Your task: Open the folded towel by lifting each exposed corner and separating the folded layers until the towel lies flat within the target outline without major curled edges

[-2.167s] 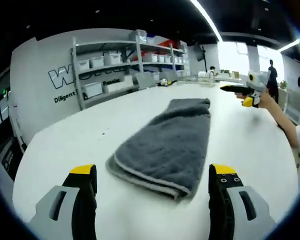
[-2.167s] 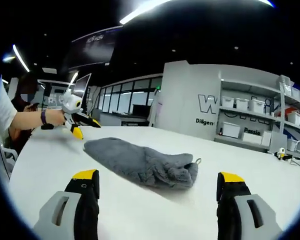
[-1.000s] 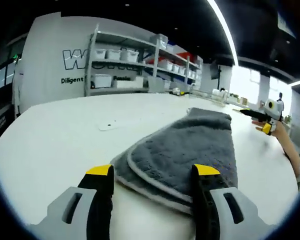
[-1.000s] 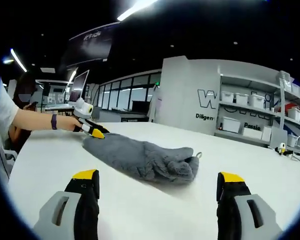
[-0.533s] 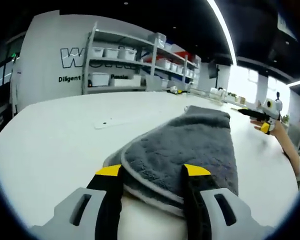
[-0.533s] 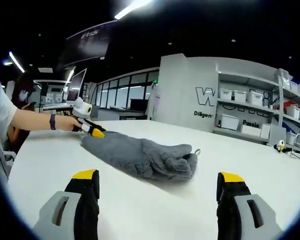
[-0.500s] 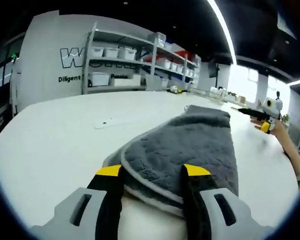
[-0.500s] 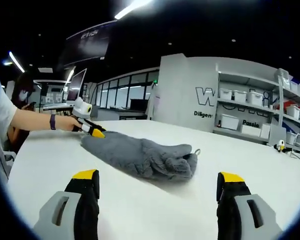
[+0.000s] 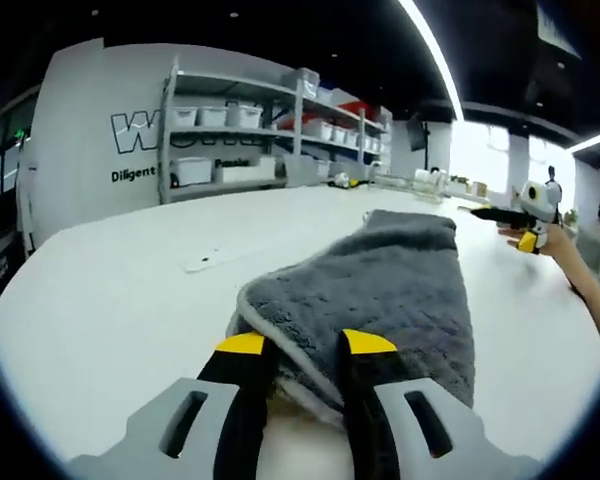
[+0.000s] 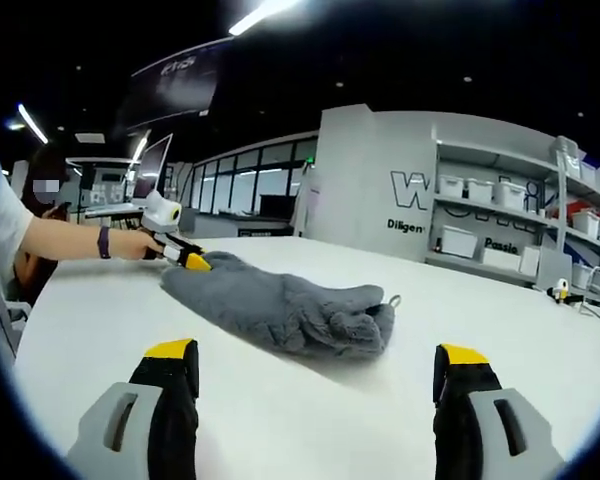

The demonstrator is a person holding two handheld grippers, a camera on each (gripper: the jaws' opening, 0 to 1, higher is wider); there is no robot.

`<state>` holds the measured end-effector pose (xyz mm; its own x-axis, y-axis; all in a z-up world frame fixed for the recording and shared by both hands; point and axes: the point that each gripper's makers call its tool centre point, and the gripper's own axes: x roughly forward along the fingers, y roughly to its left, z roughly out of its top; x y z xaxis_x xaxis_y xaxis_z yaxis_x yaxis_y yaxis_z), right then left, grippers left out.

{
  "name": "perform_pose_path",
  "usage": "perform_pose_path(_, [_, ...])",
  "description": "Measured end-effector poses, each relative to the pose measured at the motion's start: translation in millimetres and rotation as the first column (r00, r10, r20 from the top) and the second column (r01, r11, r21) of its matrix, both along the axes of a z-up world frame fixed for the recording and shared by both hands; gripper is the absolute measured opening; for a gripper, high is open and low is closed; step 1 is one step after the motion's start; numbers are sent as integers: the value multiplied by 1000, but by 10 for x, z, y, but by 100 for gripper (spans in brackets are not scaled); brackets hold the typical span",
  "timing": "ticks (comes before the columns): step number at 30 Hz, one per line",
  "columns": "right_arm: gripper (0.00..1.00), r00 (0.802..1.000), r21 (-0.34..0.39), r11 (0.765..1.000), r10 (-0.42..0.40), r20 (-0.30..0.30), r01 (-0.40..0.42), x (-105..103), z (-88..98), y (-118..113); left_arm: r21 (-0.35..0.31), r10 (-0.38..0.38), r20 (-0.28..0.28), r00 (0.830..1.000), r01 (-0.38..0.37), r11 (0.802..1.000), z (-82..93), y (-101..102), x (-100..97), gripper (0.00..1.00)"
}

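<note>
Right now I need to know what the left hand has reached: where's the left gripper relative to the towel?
In the left gripper view, the left gripper is at the grey towel's near corner, its jaws closed narrowly around the piped edge on the white table.

The towel (image 9: 380, 290) lies on the table (image 9: 110, 300); shelves (image 9: 250, 130) stand behind it.

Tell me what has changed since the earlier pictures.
The left gripper moved in to the folded towel's near corner and narrowed its jaws onto the edge, which now looks slightly lifted. The right gripper stayed open and short of the towel, which remains folded on the white table.
</note>
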<state>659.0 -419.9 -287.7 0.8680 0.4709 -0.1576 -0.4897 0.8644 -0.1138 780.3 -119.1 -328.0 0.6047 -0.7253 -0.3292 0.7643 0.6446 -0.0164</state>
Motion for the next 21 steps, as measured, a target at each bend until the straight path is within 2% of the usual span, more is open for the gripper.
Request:
perform_pose_path(8, [99, 1000, -4, 1000, 3, -5, -3, -5, -10, 1, 42, -36, 100, 994, 32, 999, 152, -66, -39, 11])
perform_pose_path(17, [99, 1000, 3, 1000, -5, -5, 5, -11, -5, -22, 45, -79, 175, 981, 72, 996, 305, -123, -124, 9])
perform_pose_path(21, [99, 1000, 1, 1000, -5, -9, 5, -12, -13, -19, 47, -121, 201, 972, 114, 992, 383, -169, -196, 9])
